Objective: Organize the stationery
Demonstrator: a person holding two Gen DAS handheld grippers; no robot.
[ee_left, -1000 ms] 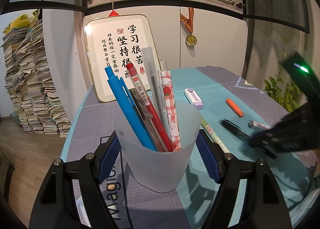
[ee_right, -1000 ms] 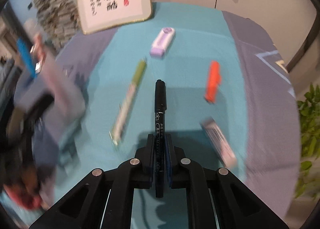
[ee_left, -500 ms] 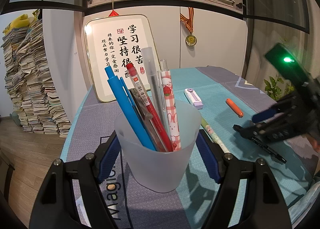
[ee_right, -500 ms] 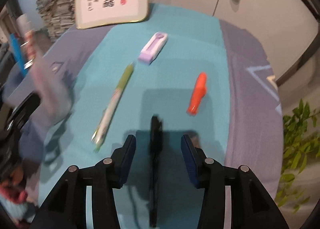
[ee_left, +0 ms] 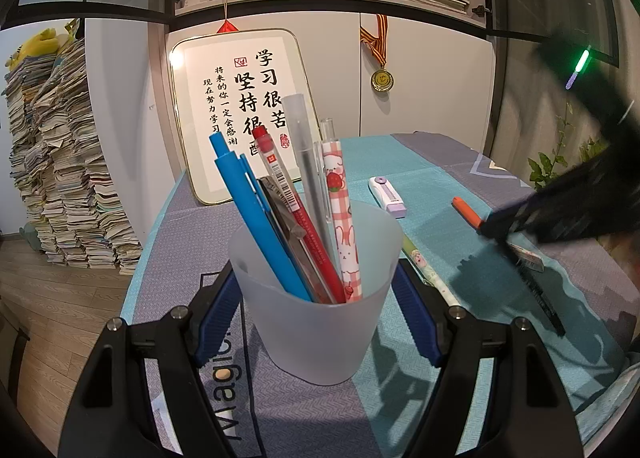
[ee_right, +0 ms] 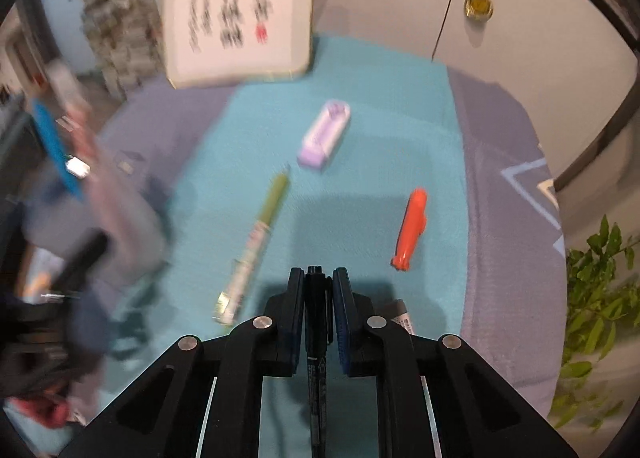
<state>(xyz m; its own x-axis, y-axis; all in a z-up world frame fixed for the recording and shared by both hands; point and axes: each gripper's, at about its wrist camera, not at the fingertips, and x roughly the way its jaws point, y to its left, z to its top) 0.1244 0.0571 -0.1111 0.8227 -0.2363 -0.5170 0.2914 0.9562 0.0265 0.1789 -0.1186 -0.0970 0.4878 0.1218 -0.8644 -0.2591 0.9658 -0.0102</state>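
**Black pen gripped, cup waiting**

The step in hand looks like the pick-up of one more pen for the cup. The right tongs [ee_right: 317,286] are closed on the black pen [ee_right: 316,358], which runs straight back between the two pads with its cap end just showing at the fingertips; in the left wrist view the same pen [ee_left: 538,290] hangs tilted low over the table [ee_left: 460,178]. The left tongs [ee_left: 316,298] clamp the frosted cup [ee_left: 320,330], pads pressed to both sides, and it stands upright on the table with blue, red, clear and strawberry-print pens already inside.

Next, by my reading, the black pen must be carried left to the cup, tipped upright and lowered among the others before release.

Left lying on the table: a green pen [ee_right: 260,242], an orange marker [ee_right: 410,228], a lilac correction tape [ee_right: 324,134], and a grey item [ee_right: 402,318] half hidden beside the right tongs
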